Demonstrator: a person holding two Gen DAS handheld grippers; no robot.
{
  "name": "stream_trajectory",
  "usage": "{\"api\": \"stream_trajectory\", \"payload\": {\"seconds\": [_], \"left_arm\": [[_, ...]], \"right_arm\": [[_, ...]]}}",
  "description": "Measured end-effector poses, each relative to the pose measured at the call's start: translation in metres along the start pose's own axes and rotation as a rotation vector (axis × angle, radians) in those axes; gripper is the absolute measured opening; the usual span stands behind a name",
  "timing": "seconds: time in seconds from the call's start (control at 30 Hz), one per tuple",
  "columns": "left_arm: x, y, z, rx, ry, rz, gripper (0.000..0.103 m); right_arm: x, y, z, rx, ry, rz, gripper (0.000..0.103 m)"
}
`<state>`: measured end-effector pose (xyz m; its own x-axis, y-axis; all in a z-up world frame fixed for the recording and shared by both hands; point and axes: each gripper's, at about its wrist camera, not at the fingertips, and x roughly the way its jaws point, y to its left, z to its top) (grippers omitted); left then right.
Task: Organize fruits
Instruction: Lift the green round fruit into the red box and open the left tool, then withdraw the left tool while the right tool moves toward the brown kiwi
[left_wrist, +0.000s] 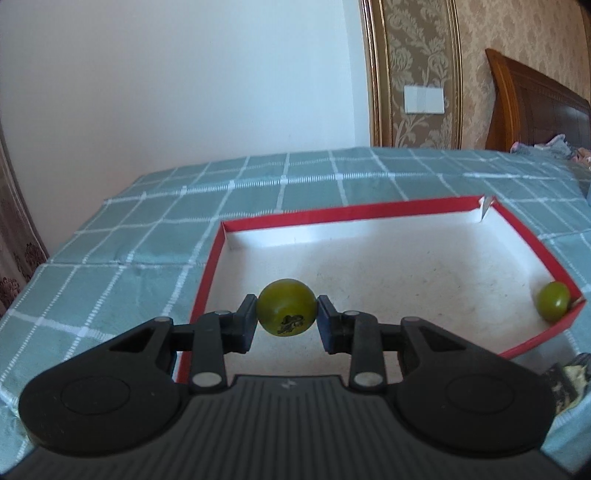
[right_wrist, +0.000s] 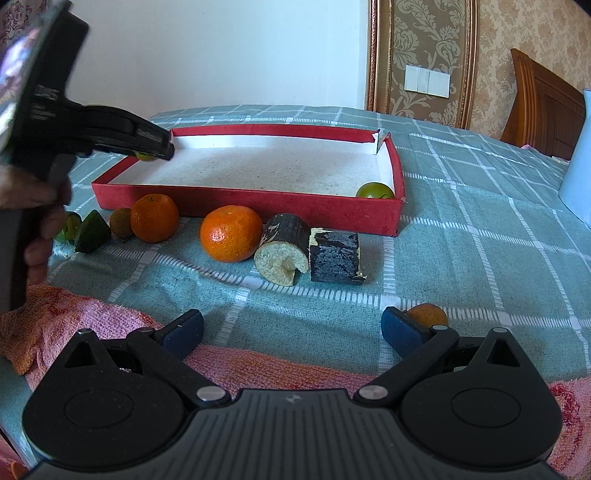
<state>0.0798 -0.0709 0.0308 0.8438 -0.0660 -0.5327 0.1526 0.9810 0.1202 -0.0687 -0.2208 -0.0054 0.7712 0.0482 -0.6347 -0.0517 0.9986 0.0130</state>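
My left gripper (left_wrist: 286, 322) is shut on a round green fruit (left_wrist: 286, 307) and holds it above the left part of a shallow red box (left_wrist: 369, 211) with a white floor. It also shows in the right wrist view (right_wrist: 159, 149), over the box's left end. A second green fruit (left_wrist: 553, 300) lies in the box's right corner, also visible in the right wrist view (right_wrist: 375, 190). My right gripper (right_wrist: 291, 332) is open and empty above a pink towel (right_wrist: 266, 365). Two oranges (right_wrist: 231, 232) (right_wrist: 154, 217) lie in front of the box (right_wrist: 258, 206).
A small brown fruit (right_wrist: 120, 223) and green pieces (right_wrist: 90, 230) lie at the left of the oranges. Two dark-crusted cake pieces (right_wrist: 284, 247) (right_wrist: 334, 256) lie to the right. A small orange fruit (right_wrist: 428, 314) sits behind my right finger. A pale container (right_wrist: 578, 158) stands at the right edge.
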Motion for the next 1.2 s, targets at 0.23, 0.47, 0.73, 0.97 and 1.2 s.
{"api": "stream_trajectory", "payload": {"seconds": [0.23, 0.47, 0.73, 0.97, 1.2], "left_arm": [[0.01, -0.003, -0.006, 0.003, 0.012, 0.02, 0.054], [-0.008, 0.0, -0.006, -0.006, -0.035, 0.049, 0.092], [-0.06, 0.041, -0.035, -0.115, -0.093, 0.085, 0.103], [-0.1, 0.085, -0.081, -0.187, -0.075, 0.116, 0.103], [-0.1, 0.084, -0.103, -0.098, -0.026, 0.106, 0.103]], "right_arm": [[0.0, 0.0, 0.0, 0.001, -0.001, 0.001, 0.103], [0.0, 0.0, 0.0, 0.001, 0.0, 0.001, 0.103], [-0.001, 0.001, 0.0, 0.005, -0.002, 0.005, 0.103], [0.0, -0.001, 0.0, -0.003, 0.001, -0.001, 0.103], [-0.001, -0.001, 0.0, -0.003, 0.001, -0.001, 0.103]]}}
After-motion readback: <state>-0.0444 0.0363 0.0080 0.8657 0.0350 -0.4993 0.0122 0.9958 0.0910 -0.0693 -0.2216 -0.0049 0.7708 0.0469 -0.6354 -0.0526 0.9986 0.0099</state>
